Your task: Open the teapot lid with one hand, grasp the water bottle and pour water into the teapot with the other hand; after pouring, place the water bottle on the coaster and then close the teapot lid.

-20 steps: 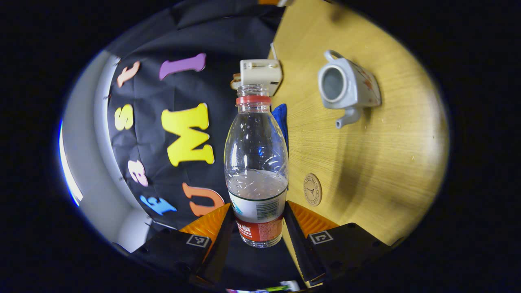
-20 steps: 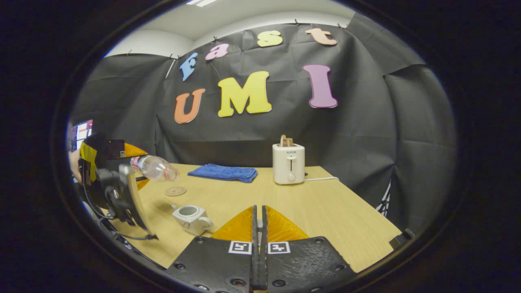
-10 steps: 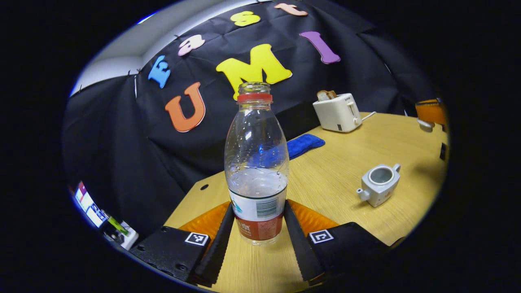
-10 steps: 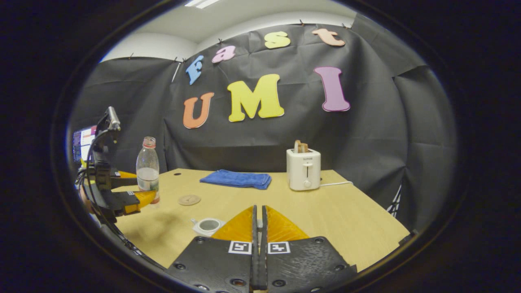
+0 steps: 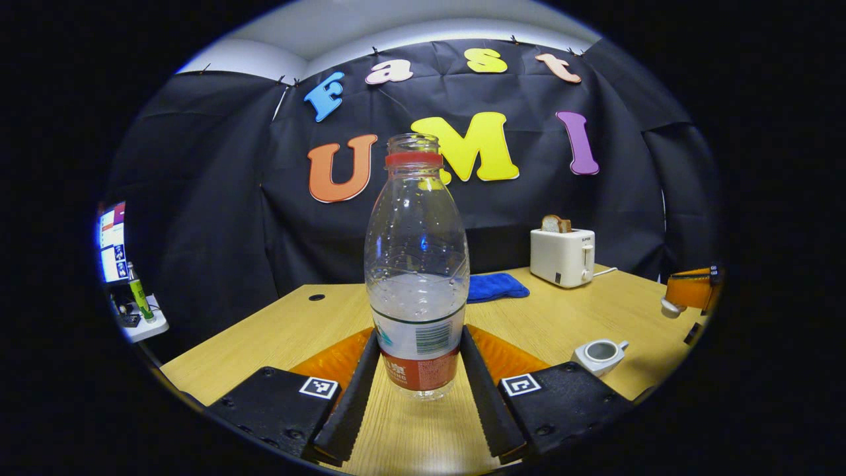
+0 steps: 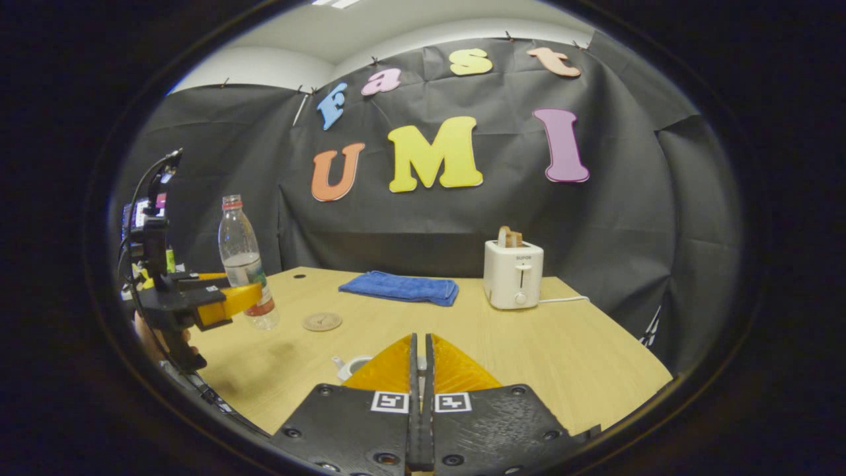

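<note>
My left gripper (image 5: 420, 337) is shut on the lower, labelled part of a clear water bottle (image 5: 416, 264) with a red neck ring and no cap. The bottle stands upright and is about a third full. In the right gripper view the bottle (image 6: 243, 264) and left gripper (image 6: 221, 301) are left of the round coaster (image 6: 322, 321). The white teapot (image 5: 598, 355) sits open on the wooden table (image 5: 284, 337). My right gripper (image 6: 418, 344) is shut on the small white teapot lid (image 5: 669, 307), held off to the teapot's right. The teapot (image 6: 349, 365) is partly hidden behind its fingers.
A white toaster (image 6: 515, 281) with bread in it stands at the back of the table, its cord trailing right. A folded blue cloth (image 6: 400, 289) lies to its left. A shelf with a screen (image 5: 111, 241) is beyond the table's left edge.
The bottle has gone from lying tilted near the teapot to upright. My left gripper has carried it left, away from the teapot, toward the coaster. The right gripper has barely moved.
</note>
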`<state>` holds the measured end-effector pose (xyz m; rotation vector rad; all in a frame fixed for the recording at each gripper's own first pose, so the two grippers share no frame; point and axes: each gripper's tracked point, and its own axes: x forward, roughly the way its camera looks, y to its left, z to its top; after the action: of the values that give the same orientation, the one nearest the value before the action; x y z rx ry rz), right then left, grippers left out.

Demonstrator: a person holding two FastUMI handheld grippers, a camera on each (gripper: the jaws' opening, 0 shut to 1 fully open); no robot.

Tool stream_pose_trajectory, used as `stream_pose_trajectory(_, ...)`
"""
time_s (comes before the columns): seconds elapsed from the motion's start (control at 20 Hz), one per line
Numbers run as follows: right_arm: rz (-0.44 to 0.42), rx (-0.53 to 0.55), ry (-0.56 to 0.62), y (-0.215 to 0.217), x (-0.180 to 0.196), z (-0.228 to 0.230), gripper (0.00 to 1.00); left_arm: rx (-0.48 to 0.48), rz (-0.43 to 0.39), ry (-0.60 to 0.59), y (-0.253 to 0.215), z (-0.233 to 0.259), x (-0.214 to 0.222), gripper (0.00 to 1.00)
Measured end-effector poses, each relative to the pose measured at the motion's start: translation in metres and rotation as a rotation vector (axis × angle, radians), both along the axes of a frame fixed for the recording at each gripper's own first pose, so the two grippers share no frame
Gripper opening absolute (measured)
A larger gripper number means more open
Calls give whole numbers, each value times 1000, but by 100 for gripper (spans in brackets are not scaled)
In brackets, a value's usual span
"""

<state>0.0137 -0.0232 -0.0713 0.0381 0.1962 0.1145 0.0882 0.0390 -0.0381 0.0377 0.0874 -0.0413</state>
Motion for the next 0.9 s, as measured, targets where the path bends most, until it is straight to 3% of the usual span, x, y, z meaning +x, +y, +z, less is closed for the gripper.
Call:
stream_pose_trajectory(0.4, 8, -30, 15, 10, 3, -11, 0, -123, -58, 43, 18, 8, 69, 77)
stream_pose_trajectory(0.9, -24, -28, 51, -4, 10, -29, 0, -69, -54, 118, 18, -45, 132, 78)
